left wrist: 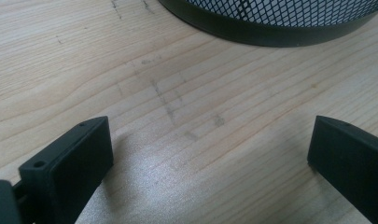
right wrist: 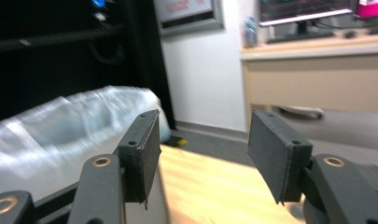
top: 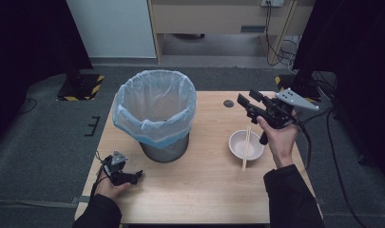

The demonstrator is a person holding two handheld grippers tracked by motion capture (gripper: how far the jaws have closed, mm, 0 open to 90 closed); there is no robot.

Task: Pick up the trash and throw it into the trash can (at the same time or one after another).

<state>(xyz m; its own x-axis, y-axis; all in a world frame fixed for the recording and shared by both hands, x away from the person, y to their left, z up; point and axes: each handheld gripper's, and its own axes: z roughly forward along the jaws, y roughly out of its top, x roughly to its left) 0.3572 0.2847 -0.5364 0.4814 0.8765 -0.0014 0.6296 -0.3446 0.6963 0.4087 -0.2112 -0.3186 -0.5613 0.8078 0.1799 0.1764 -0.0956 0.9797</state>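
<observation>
High view: pale wooden table (top: 199, 199) across the centre of the frame. Left of centre, black wire-mesh waste bin (top: 164, 151) lined with a translucent light-blue plastic bag (top: 154, 107), upright. Right of centre, white round ceramic bowl (top: 246, 144) with a pair of light wooden chopsticks (top: 246, 149) lying across it, lower ends past the rim onto the table. Right gripper (top: 245, 103) above and right of the bowl, held off the table, jaws parted, nothing between them. Left gripper (top: 137, 175) at lower left, low over the table, near the bin's base.

Left gripper view: jaws wide apart over bare wood; bin's mesh base at top edge.

Right gripper view: jaws parted and empty; blurred bag at left behind them.
</observation>
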